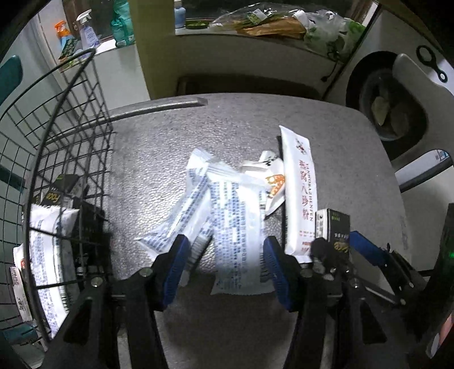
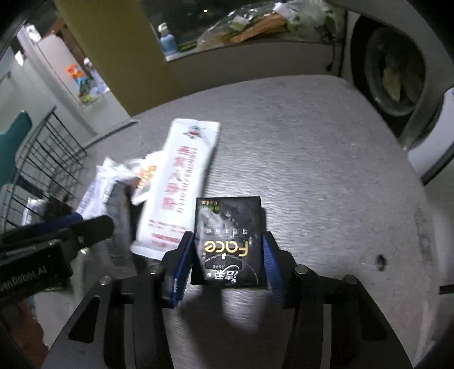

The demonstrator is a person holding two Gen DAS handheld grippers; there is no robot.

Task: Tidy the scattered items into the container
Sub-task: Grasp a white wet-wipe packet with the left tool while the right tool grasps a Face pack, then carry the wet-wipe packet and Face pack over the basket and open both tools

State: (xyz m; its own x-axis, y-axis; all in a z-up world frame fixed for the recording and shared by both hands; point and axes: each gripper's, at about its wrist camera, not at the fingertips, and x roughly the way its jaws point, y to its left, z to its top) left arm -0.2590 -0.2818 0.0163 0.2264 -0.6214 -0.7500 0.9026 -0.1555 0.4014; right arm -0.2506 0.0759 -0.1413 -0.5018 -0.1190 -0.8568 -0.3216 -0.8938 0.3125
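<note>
On the grey table (image 1: 170, 133) lies a heap of white packets. My left gripper (image 1: 225, 252) is open and straddles a white packet with blue print (image 1: 235, 227), with a gap at its left pad. A second such packet (image 1: 187, 204) lies under that finger. A long white sachet with red lettering (image 1: 298, 193) (image 2: 181, 184) and a small orange-printed packet (image 1: 273, 181) lie beside them. My right gripper (image 2: 228, 252) is shut on a black "Face" tissue pack (image 2: 229, 235), which rests low on the table. The black wire basket (image 1: 71, 127) stands at the left.
The basket holds white packets (image 1: 45, 249) and another black pack (image 1: 56, 193). A washing machine drum (image 1: 388, 99) is beyond the table's right edge. A sill with bags (image 1: 269, 25) and spray bottles (image 1: 85, 28) is behind. My left gripper's body (image 2: 85, 227) sits close to the right one.
</note>
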